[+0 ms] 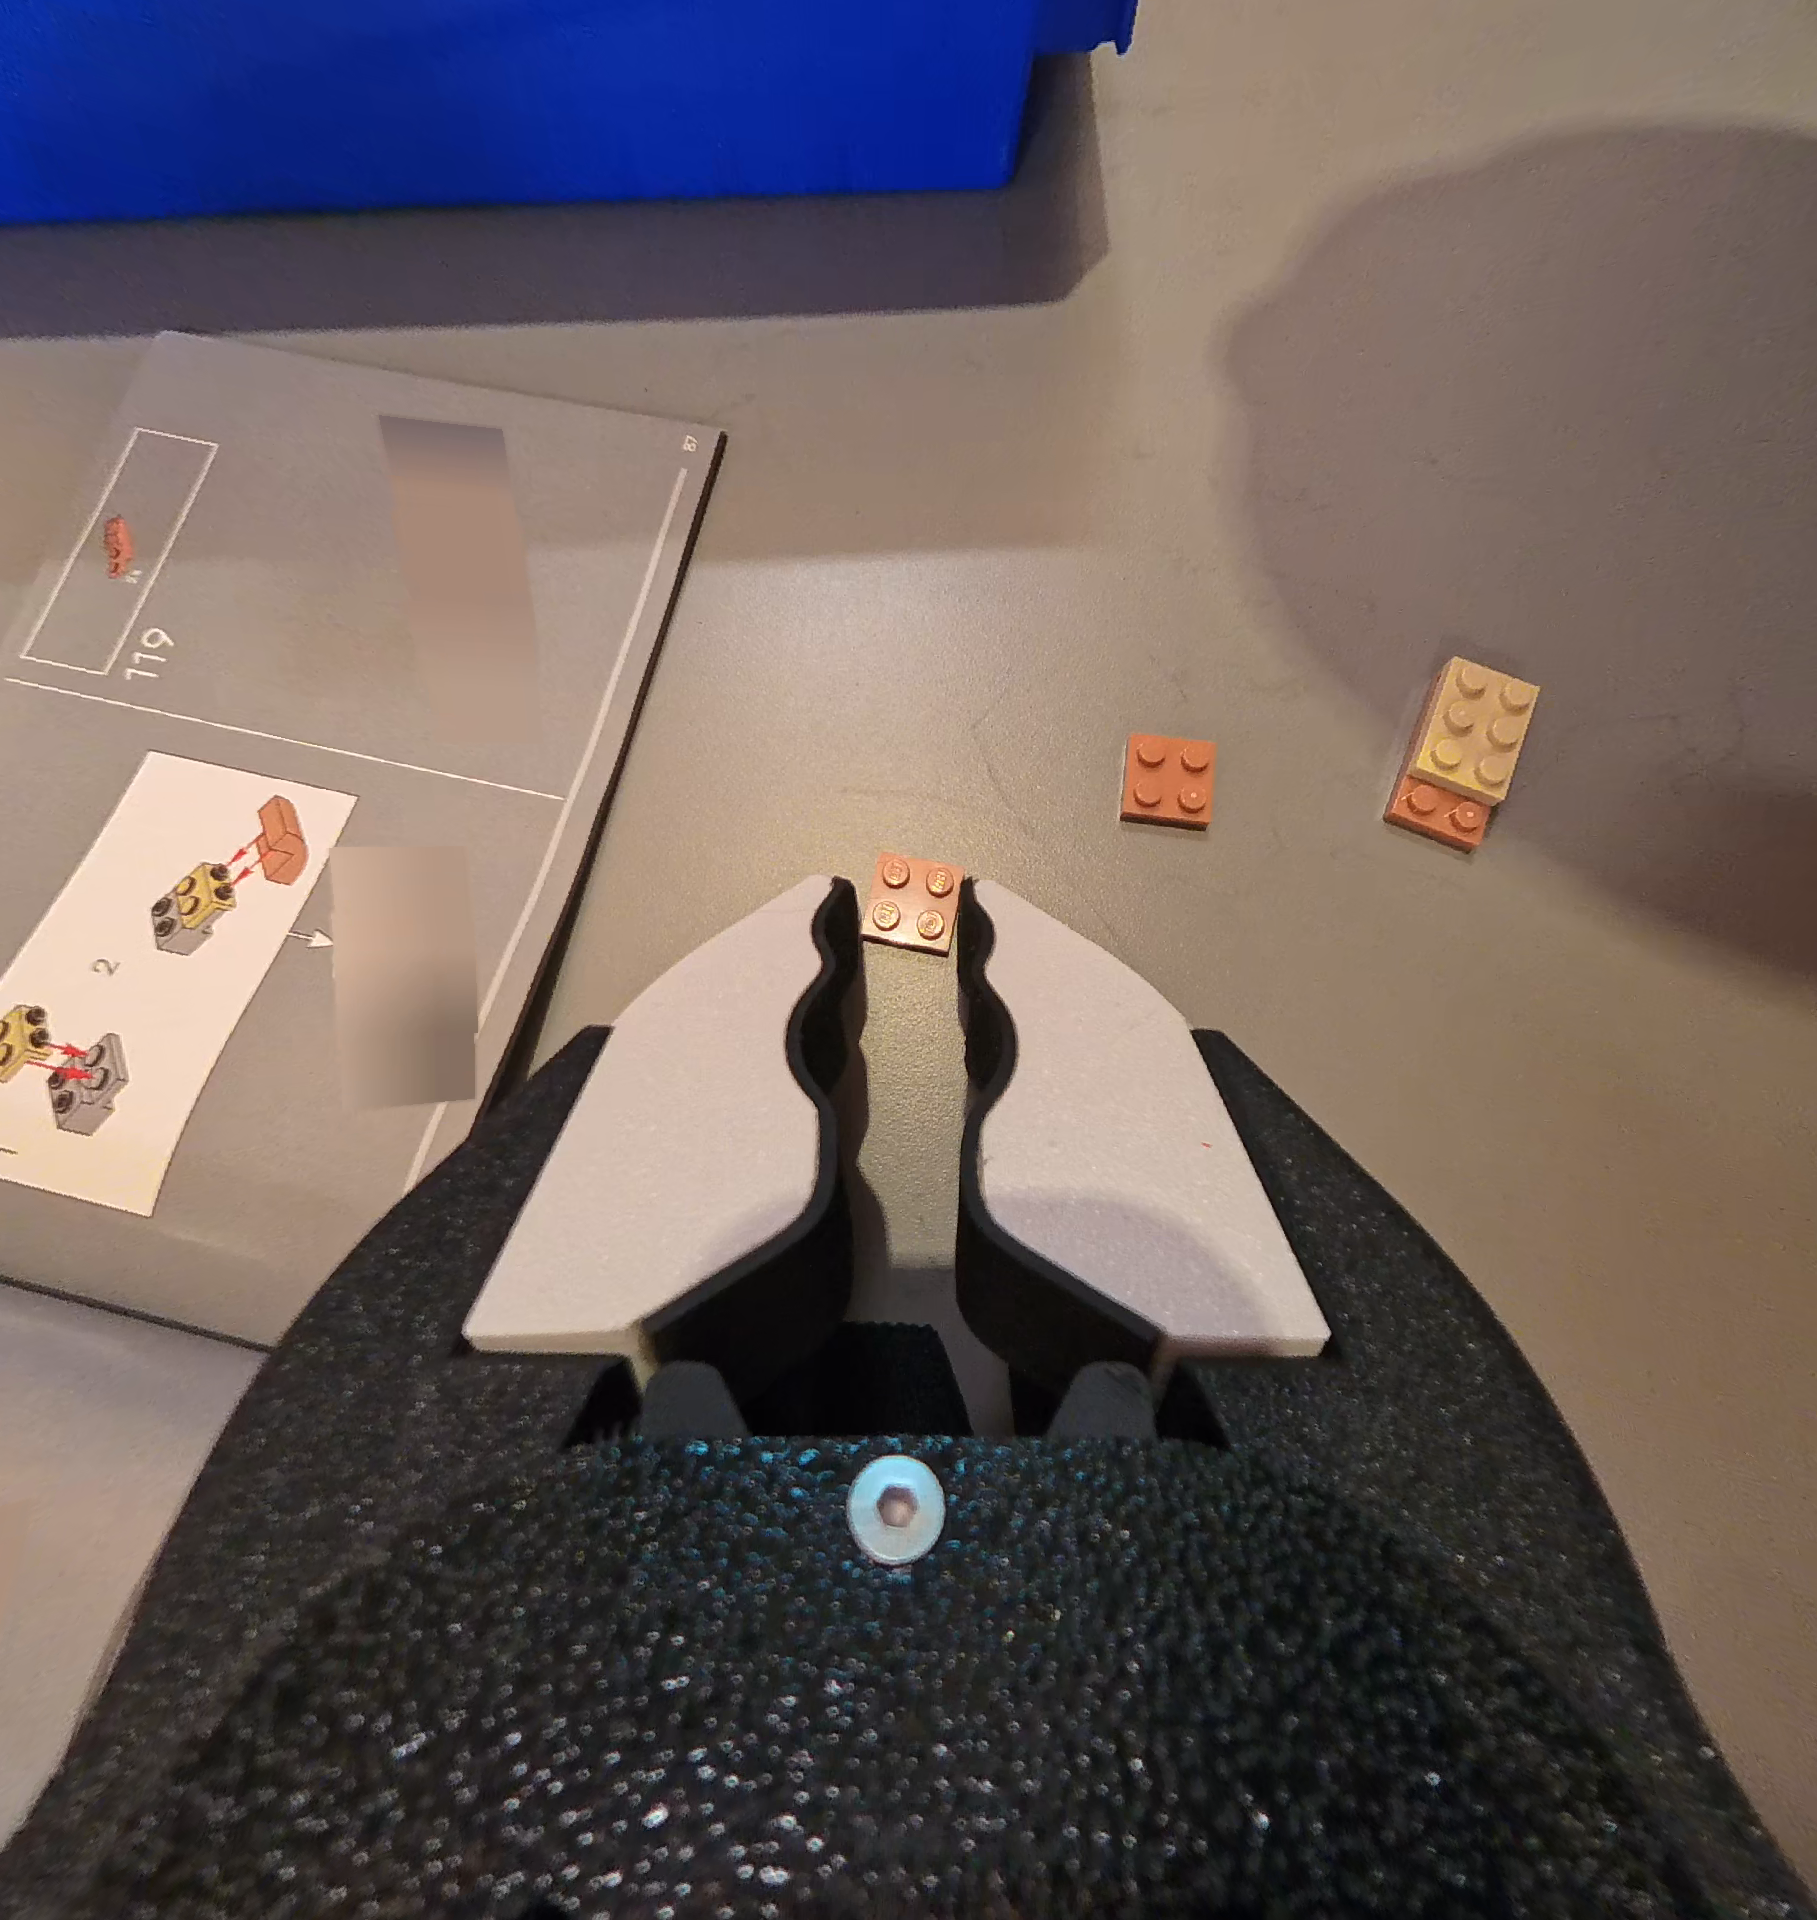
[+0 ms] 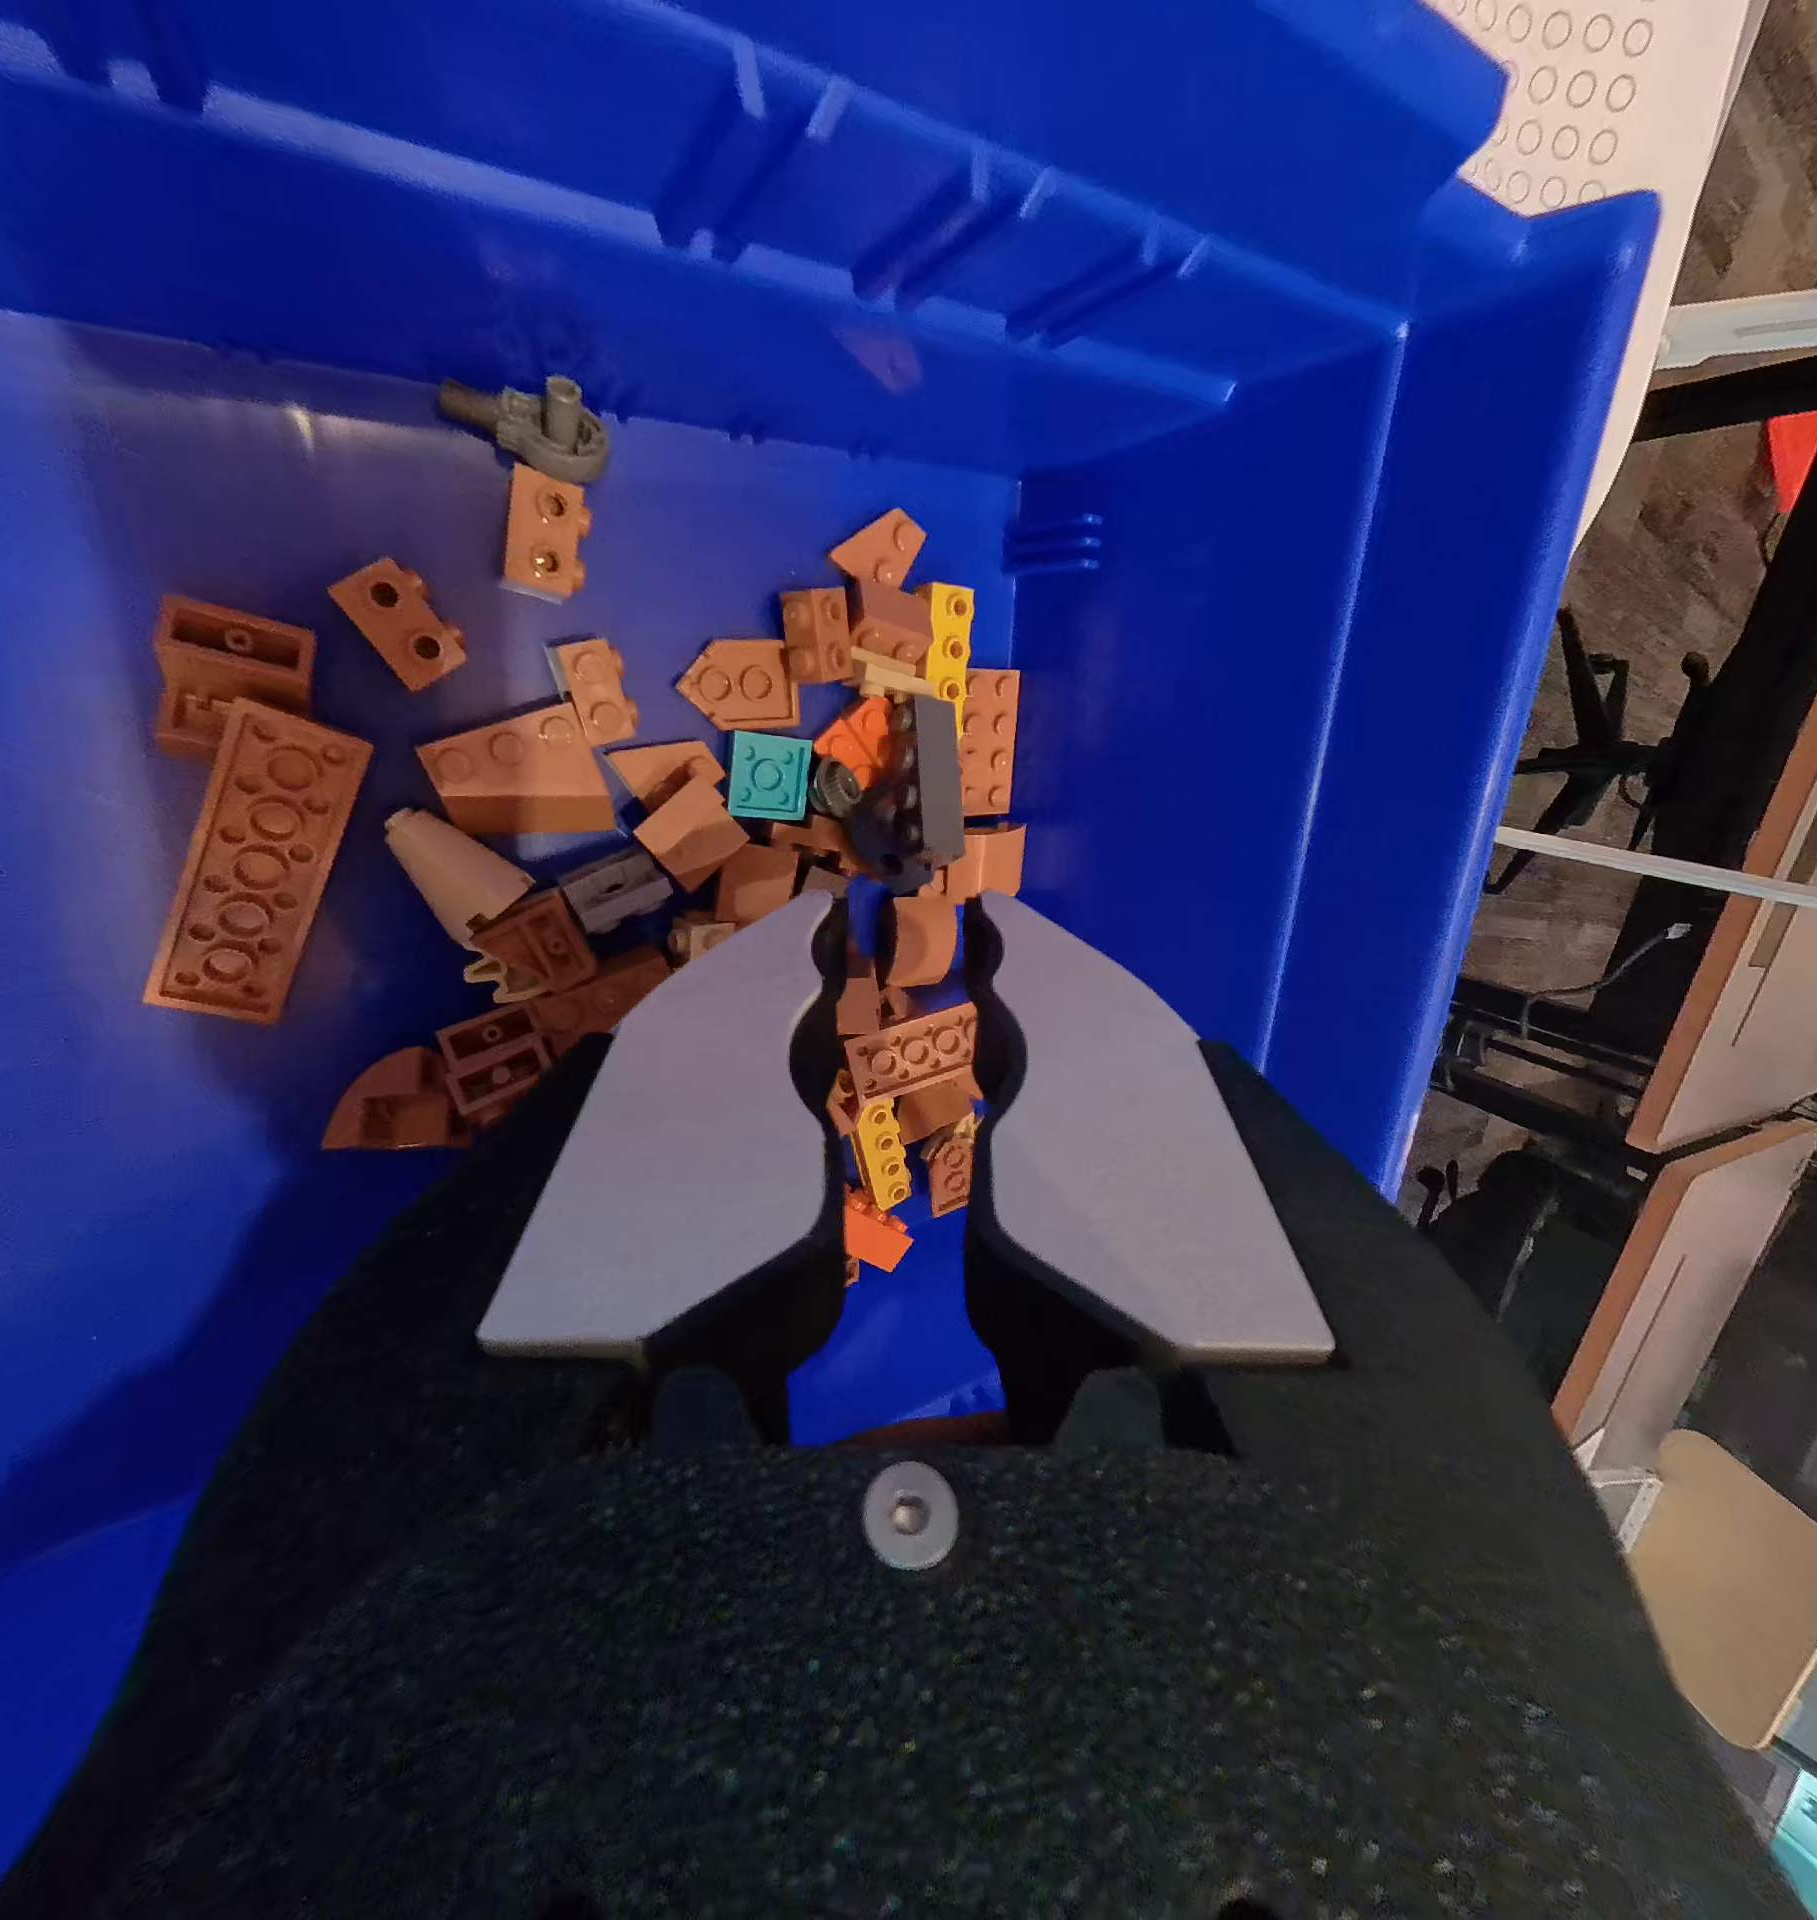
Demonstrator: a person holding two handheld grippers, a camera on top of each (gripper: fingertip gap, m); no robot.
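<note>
Gripping one brown plate (image 1: 911, 902), left tongs (image 1: 909, 883), two more plates (image 1: 1169, 779)

Warm, dim light. A broad soft shadow falls on the desk (image 1: 1403, 436) right of the booklet (image 1: 291, 790). Wide-angle bending curves the bin (image 2: 1299, 727) walls; the bricks (image 2: 592, 790) show slight blur.

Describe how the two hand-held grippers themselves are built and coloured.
Both look alike. The left hand-held gripper has a black, grainy-textured body, one silver hex screw at its centre, and two pale grey fingers with wavy black inner pads. The right hand-held gripper matches, with its own screw. No cables or sleeves show.
</note>
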